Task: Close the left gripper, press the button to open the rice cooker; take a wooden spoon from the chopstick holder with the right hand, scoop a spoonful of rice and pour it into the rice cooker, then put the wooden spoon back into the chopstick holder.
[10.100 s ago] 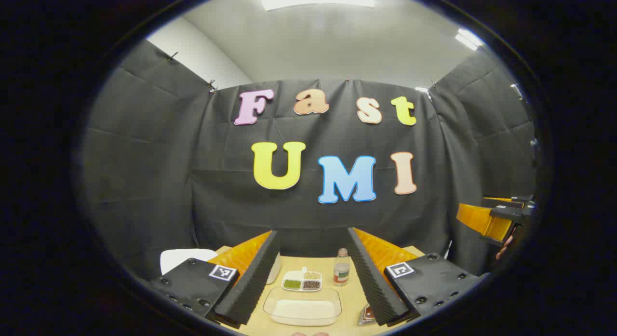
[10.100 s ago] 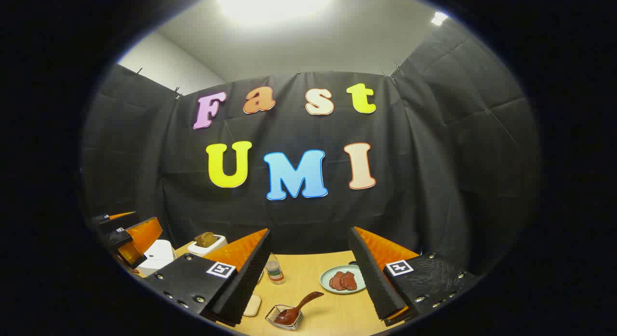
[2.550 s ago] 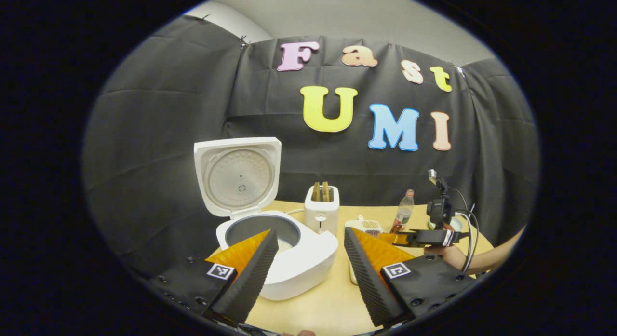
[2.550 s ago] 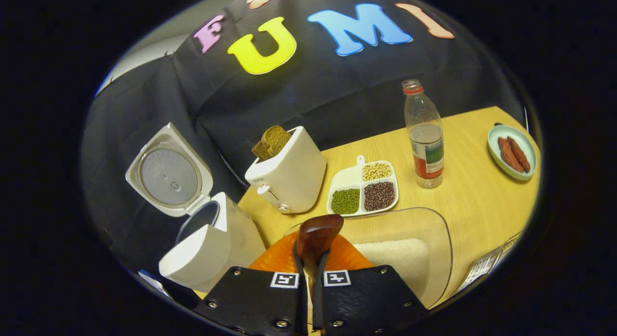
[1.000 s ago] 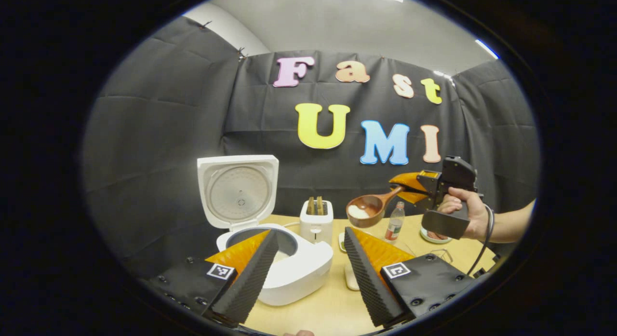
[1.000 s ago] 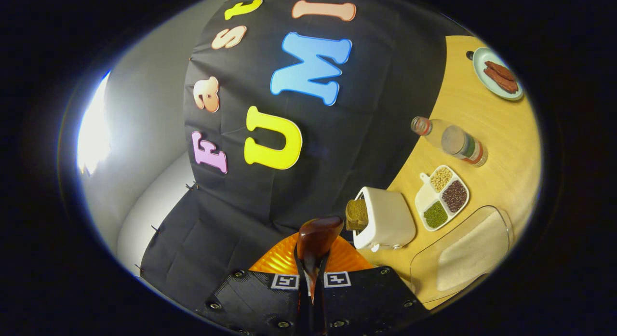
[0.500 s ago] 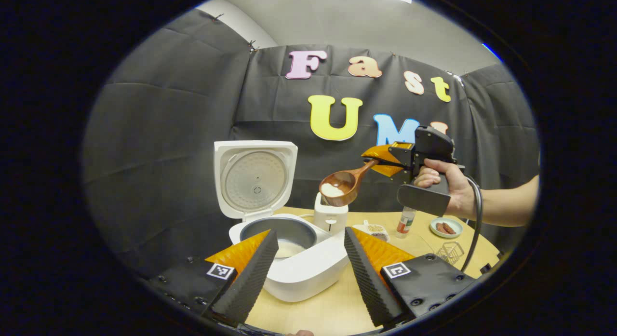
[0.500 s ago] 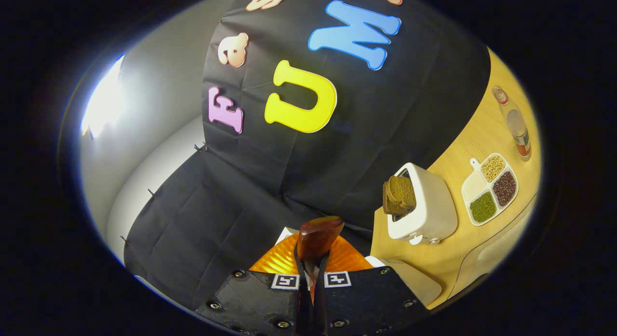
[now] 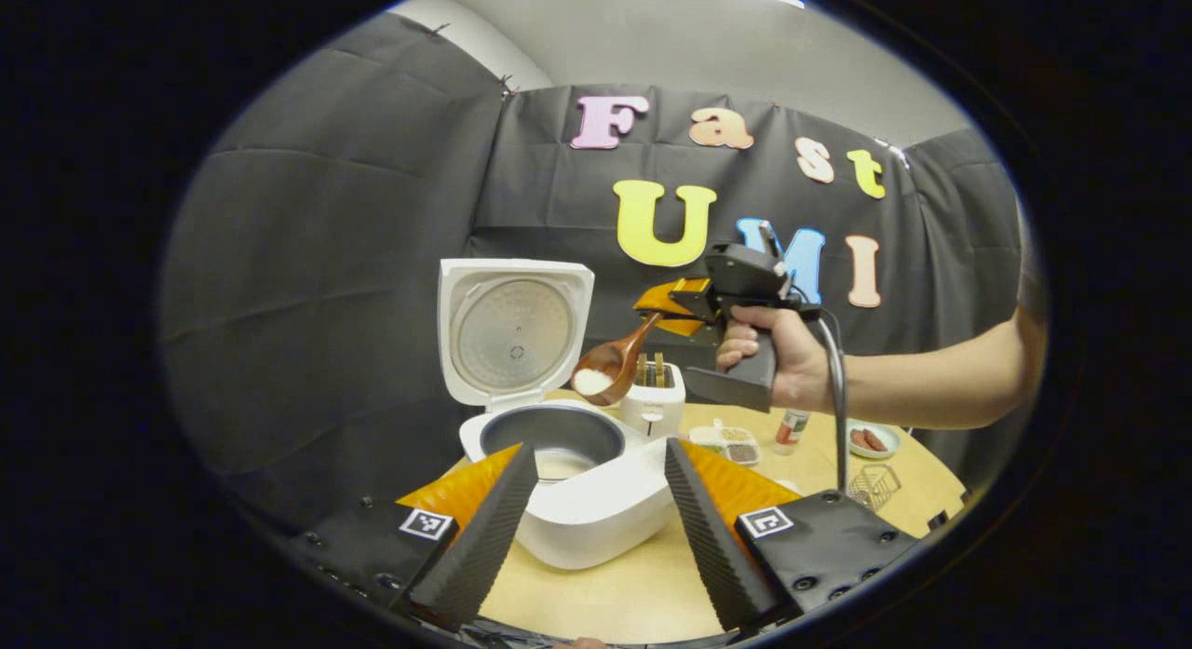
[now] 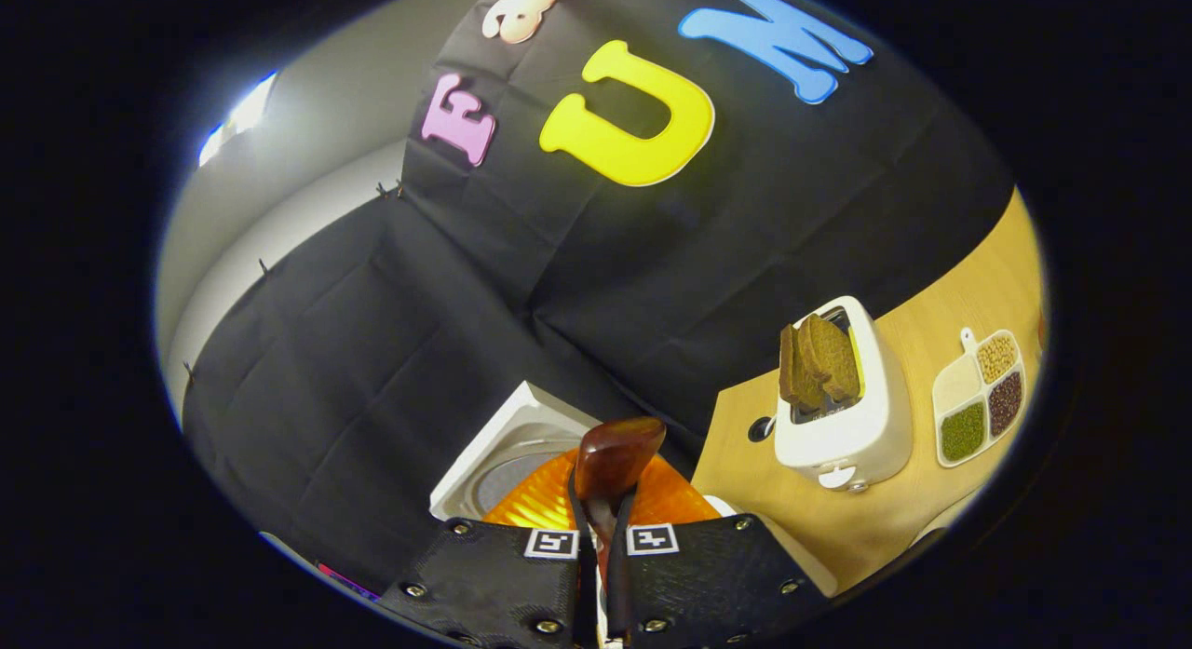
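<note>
The wooden spoon (image 9: 610, 362) hangs in the air just above and to the right of the open rice cooker (image 9: 568, 472), its bowl tipped down to the left with a small heap of white rice (image 9: 592, 381) in it. In the right gripper view the spoon (image 10: 615, 458) sticks out between the two fingers, which press on its handle from both sides. The right gripper (image 9: 672, 303) is held by a hand (image 9: 775, 353) wrapped round its grip, the forearm reaching in level from the right, with a cable drooping from the wrist. The cooker's lid (image 9: 514, 325) stands upright at the far side, and the dark inner pot (image 9: 551, 433) shows some white at its bottom.

The left gripper (image 9: 596, 509) hovers near the cooker's front, jaws wide apart with nothing between them, the cooker body showing in the gap.

Just right of the cooker stands a white toaster (image 9: 652, 405) with brown slices of bread (image 10: 819, 356) poking up. Farther right on the wooden table (image 9: 643, 588) lie a divided dish of beans (image 10: 980, 396), a bottle (image 9: 792, 427), a small plate (image 9: 873, 439) and a wire chopstick holder (image 9: 873, 486).
</note>
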`<action>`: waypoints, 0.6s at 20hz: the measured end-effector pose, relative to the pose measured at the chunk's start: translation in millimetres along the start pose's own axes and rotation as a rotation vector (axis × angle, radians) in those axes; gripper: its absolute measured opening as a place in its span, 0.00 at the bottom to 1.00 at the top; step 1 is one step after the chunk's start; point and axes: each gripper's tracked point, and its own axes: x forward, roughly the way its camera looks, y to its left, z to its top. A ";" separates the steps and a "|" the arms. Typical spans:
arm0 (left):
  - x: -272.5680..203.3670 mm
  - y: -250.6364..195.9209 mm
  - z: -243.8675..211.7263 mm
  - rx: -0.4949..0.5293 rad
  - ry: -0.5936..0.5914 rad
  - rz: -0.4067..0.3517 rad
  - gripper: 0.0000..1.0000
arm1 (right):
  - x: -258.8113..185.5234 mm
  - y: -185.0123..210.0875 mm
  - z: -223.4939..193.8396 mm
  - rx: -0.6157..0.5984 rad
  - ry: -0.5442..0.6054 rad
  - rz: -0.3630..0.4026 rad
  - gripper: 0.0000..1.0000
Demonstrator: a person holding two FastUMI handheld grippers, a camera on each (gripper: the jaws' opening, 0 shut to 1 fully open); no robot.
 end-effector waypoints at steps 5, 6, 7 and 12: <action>-5.3 0.3 -7.3 -0.004 0.005 0.018 0.96 | 32.8 -2.6 -33.7 -0.239 0.081 -0.038 0.04; -6.1 0.6 -8.7 -0.012 0.006 0.024 0.96 | 37.6 -1.2 -41.0 -0.281 0.095 -0.042 0.04; -7.7 1.0 -10.6 -0.019 0.005 0.031 0.96 | 41.3 -1.2 -47.0 -0.319 0.110 -0.043 0.04; -23.4 7.6 -19.8 -0.042 0.006 0.065 0.96 | 56.1 13.2 -73.8 -0.528 0.175 -0.018 0.05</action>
